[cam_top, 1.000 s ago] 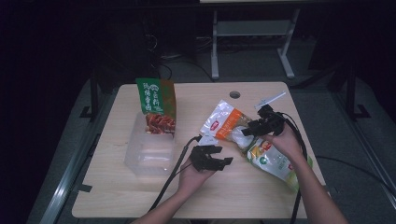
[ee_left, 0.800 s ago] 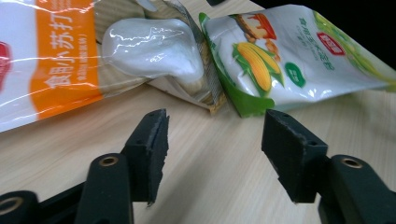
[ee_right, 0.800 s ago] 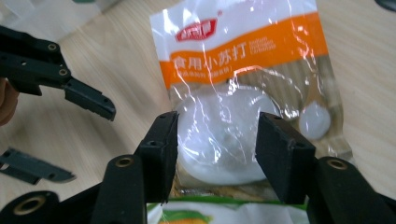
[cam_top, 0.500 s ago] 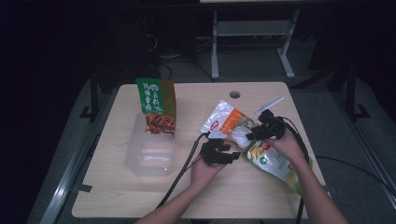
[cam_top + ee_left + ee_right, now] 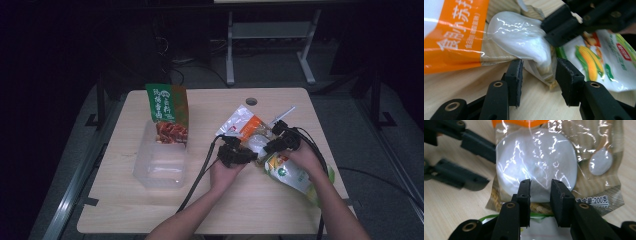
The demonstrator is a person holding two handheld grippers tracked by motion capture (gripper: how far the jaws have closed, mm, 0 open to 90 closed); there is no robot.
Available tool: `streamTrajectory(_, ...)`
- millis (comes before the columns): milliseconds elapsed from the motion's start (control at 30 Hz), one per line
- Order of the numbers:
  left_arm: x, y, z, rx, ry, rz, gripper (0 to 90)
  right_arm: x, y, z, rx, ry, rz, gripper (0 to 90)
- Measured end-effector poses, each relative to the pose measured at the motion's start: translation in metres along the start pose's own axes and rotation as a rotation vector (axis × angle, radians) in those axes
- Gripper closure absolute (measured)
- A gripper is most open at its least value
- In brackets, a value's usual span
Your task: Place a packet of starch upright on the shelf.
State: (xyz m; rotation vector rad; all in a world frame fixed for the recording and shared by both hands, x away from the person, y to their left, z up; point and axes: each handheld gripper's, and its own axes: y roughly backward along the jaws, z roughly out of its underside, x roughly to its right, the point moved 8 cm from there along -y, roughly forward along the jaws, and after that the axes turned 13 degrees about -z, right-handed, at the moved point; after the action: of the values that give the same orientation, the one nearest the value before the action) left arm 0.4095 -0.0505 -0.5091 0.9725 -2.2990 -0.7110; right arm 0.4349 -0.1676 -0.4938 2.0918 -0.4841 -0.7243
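Observation:
An orange-and-white pouch (image 5: 246, 129) with a round white lump inside lies flat on the wooden table (image 5: 210, 210). My left gripper (image 5: 239, 154) reaches it from the left. In the left gripper view its jaws have just been closing and stand open around the pouch's (image 5: 524, 40) lower corner, a gap showing at each pad (image 5: 515, 77). My right gripper (image 5: 278, 141) comes from the right. Its jaws have also been closing, and they (image 5: 539, 200) straddle the lump's (image 5: 536, 162) near edge with the pads apart. A green corn pouch (image 5: 292, 175) lies under the right hand.
A clear plastic tub (image 5: 161, 165) sits at the left of the table, with a tall green snack bag (image 5: 167, 112) upright at its far end. A small round hole (image 5: 251, 101) marks the tabletop's far side. Cables (image 5: 200, 175) trail back from both grippers.
My left gripper has moved right, up to the orange pouch. My right gripper has sunk toward the pouch. Both pairs of jaws stand narrower than before.

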Motion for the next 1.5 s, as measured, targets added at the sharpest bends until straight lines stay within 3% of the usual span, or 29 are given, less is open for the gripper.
streamTrajectory(200,-0.003,-0.009,-0.004,-0.024,0.037,-0.003,61.0,0.001,-0.001,0.006,-0.003,0.001,-0.004,70.4)
streamTrajectory(300,-0.005,-0.011,-0.005,-0.029,0.085,0.014,65.9,0.002,-0.001,0.011,-0.01,-0.007,-0.011,69.9)
streamTrajectory(467,-0.012,-0.008,-0.009,-0.013,0.064,-0.003,86.9,0.002,-0.001,0.01,-0.012,-0.001,-0.012,66.4)
streamTrajectory(533,-0.013,-0.008,-0.009,-0.021,0.068,0.009,88.4,0.003,0.001,0.008,-0.009,0.002,-0.011,64.8)
streamTrajectory(567,-0.014,-0.008,-0.01,-0.017,0.067,0.011,87.8,0.003,0.002,0.007,-0.001,-0.003,-0.007,64.3)
streamTrajectory(700,-0.014,-0.007,-0.014,0.005,0.101,0.026,69.1,0.011,0.011,0.001,0.051,-0.03,0.022,61.5)
streamTrajectory(867,-0.016,-0.012,-0.02,-0.005,0.13,0.017,54.9,0.024,0.007,-0.002,0.046,-0.056,0.073,62.6)
streamTrajectory(1000,-0.018,-0.016,-0.022,-0.015,0.133,-0.001,58.0,0.024,0.005,-0.001,0.041,-0.042,0.067,64.6)
streamTrajectory(1100,-0.018,-0.021,-0.025,-0.012,0.19,0.019,60.9,0.023,0.005,0.0,0.034,-0.036,0.056,64.8)
streamTrajectory(1233,-0.019,-0.023,-0.027,-0.01,0.232,0.036,67.5,0.024,0.004,0.002,0.028,-0.029,0.043,66.2)
streamTrajectory(1333,-0.021,-0.023,-0.028,-0.015,0.228,0.038,69.6,0.023,0.003,0.003,0.021,-0.019,0.041,66.3)
streamTrajectory(1500,-0.021,-0.022,-0.029,-0.015,0.18,0.0,64.4,0.023,0.003,0.003,0.02,-0.011,0.046,66.4)
